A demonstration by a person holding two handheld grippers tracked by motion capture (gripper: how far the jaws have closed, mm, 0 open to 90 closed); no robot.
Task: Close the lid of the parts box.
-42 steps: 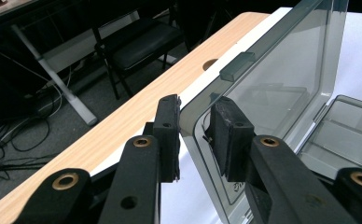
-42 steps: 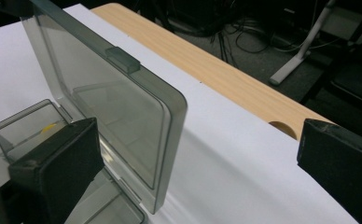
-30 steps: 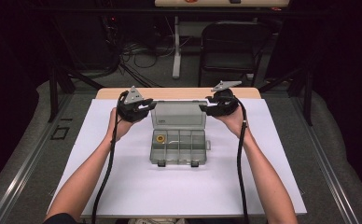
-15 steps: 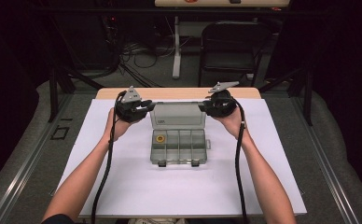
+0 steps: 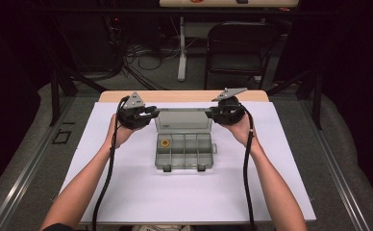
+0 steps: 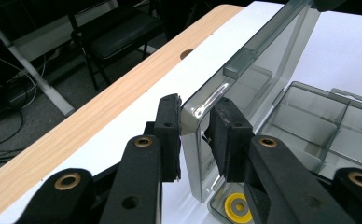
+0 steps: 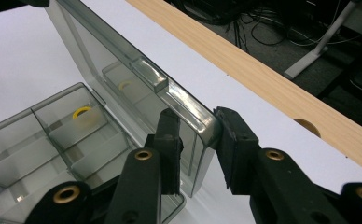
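High view: both tongs, left tongs (image 5: 151, 114) and right tongs (image 5: 212, 114), are gripping the organizer box's lid (image 5: 183, 120); the right tongs have just been closing onto its corner, readying the lid for moving.

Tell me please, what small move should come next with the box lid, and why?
Probably swing the lid down toward the tray. The lid stands upright, and each gripper, left and right, has its jaws around an upper corner. The right jaws have just been closing there. A yellow ring lies inside.
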